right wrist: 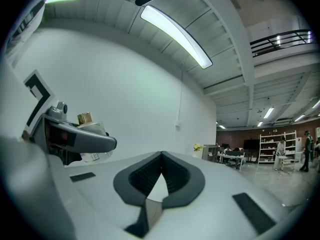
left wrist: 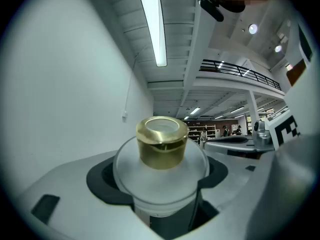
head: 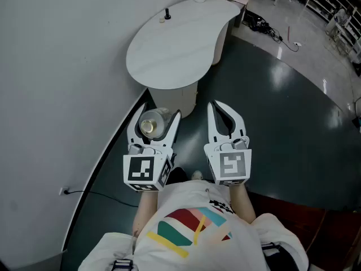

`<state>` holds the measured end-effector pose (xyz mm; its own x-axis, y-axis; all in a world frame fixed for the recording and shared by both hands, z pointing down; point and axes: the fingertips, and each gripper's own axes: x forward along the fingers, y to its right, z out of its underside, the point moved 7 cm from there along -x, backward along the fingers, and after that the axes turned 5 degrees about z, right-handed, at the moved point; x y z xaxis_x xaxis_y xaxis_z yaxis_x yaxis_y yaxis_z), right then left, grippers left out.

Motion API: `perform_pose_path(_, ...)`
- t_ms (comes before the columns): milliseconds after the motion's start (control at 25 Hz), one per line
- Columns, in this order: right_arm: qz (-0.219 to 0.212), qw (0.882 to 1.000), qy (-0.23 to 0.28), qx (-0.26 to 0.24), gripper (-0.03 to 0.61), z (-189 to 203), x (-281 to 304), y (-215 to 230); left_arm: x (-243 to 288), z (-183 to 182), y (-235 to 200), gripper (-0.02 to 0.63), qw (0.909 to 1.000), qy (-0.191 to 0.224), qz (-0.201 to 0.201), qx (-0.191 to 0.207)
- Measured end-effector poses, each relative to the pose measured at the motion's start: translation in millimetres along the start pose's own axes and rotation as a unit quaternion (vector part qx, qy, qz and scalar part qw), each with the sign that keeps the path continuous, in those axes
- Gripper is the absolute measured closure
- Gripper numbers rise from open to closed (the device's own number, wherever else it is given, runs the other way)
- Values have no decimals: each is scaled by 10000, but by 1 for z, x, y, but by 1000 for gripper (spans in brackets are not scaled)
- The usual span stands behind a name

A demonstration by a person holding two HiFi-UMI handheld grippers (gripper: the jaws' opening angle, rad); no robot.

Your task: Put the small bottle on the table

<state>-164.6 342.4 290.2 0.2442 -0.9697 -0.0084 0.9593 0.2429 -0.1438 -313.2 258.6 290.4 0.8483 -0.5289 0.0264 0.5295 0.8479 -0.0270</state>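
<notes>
The small frosted-glass bottle with a gold cap (left wrist: pixel 161 149) sits upright between the fingers (left wrist: pixel 60 189) of my left gripper (head: pixel 161 112). The dark pads clamp its round body at a wide spread, and it hangs above the dark floor (head: pixel 282 112). My right gripper (head: pixel 213 104) is level beside it, its fingers closed tip to tip on nothing.

I judge this to be the carrying step: the bottle is lifted and not yet delivered. The white kidney-shaped bench (head: pixel 180 61) stands ahead against the white wall (head: pixel 56 66), well apart from the bottle. The next move calls for bringing the left gripper forward over the bench top and lowering it until the base rests flat on a bare patch. Only then should the fingers spread. The near half looks free; a small dark object (head: pixel 167 14) stands by the far edge.

There is little to read. The marker cubes (head: pixel 144 170) carry black-and-white square patterns with no letters. The gold cap shows no brand. A small patch of print low on the bottle, seen from the right gripper view, is too small to make out.
</notes>
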Motion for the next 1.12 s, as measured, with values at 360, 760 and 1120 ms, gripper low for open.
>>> perform_pose_path(360, 42, 10000, 2, -71, 566, 5, 12, 11, 17, -1, -1, 259, 9999, 87, 77, 15)
perform_pose_path(760, 100, 9990, 213, 382, 566, 2, 7, 35, 32, -8, 10, 259, 9998, 123, 183, 24)
perform_pose_path(1120, 367, 9983, 158, 416, 566, 11, 2, 59, 60, -5, 25, 259, 9988, 125, 461, 49)
